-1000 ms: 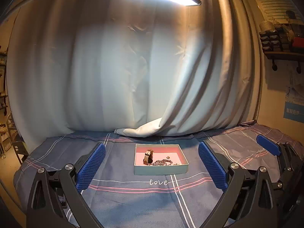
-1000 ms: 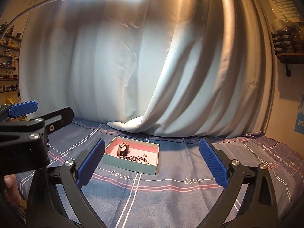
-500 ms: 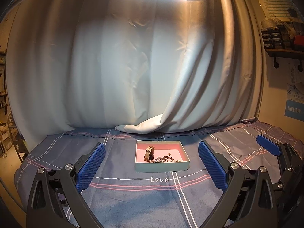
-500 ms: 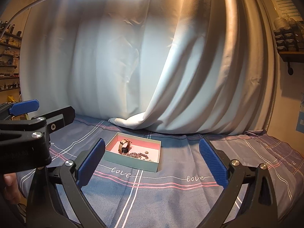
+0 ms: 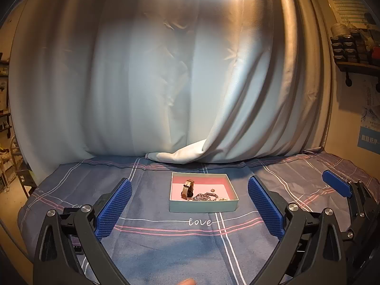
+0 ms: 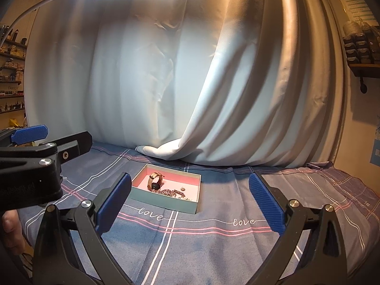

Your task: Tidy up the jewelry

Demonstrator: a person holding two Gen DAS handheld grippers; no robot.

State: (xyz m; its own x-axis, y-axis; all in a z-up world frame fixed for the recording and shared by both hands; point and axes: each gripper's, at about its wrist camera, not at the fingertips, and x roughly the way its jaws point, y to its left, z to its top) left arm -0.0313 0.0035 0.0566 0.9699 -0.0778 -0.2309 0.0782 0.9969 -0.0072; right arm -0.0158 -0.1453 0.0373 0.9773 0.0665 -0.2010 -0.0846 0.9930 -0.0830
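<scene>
The jewelry already lies inside the teal box (image 5: 203, 206) with the pink lining, which sits just below the middle of the left wrist frame on the blue plaid cloth (image 5: 166, 244). A watch (image 5: 187, 189) stands on its edge toward the box's left half, a beaded chain (image 5: 206, 196) is strung along the near wall, and a small pendant (image 5: 213, 190) rests apart at centre right. No piece shows on the cloth outside the box. That fits either a job with everything gathered in, or pieces waiting to be lifted out and sorted; the frames do not settle which.

Any pick from the box would go best from above, with the fingers clearing the walls and pinching the watch across its strap, since the chain would likely drag.

The left gripper (image 5: 190, 210) is spread wide and holds nothing; the box lies centred between its jaws but beyond the tips. The right gripper (image 6: 190, 207) is equally spread and empty; in its view the box (image 6: 163, 203) sits left of centre, its corner near the left pad, touching neither
</scene>
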